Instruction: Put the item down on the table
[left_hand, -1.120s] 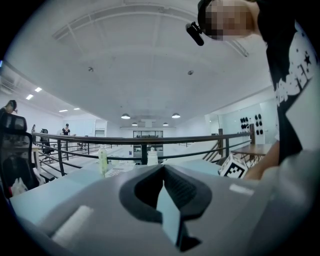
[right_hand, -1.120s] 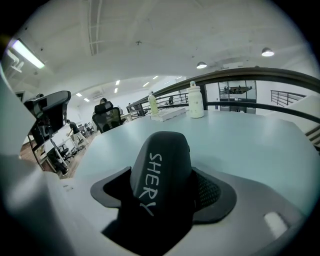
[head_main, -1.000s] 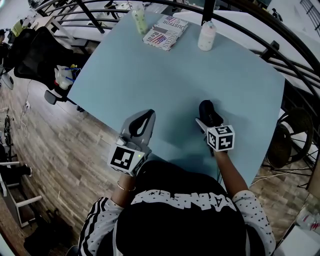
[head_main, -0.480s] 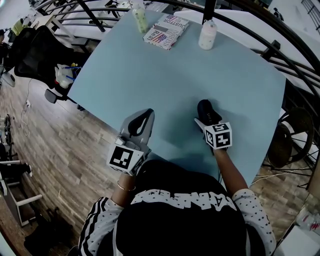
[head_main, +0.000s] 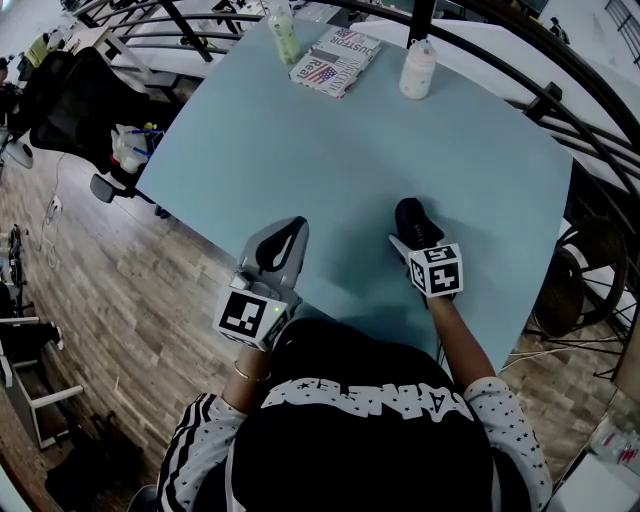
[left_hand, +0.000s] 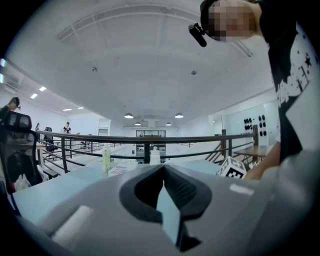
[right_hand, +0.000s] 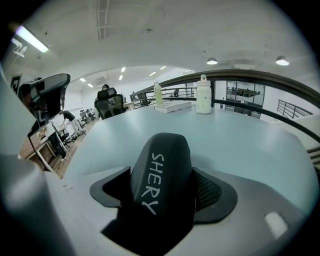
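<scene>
A black rounded item (head_main: 414, 220) with "SHERY" in white letters (right_hand: 161, 176) sits between the jaws of my right gripper (head_main: 412, 236) (right_hand: 162, 191), which is shut on it. In the head view the item is low over the pale blue table (head_main: 350, 140), near its front edge; I cannot tell if it touches the surface. My left gripper (head_main: 289, 230) (left_hand: 162, 167) hovers at the table's near edge to the left, its jaws shut with nothing between them.
At the far side of the table stand a green bottle (head_main: 284, 38), a printed packet (head_main: 335, 60) and a white bottle (head_main: 416, 68). A black railing (head_main: 520, 70) curves behind the table. A black office chair (head_main: 70, 100) stands on the wooden floor to the left.
The right gripper with the black item has edged very slightly left. The left gripper has stayed where it was.
</scene>
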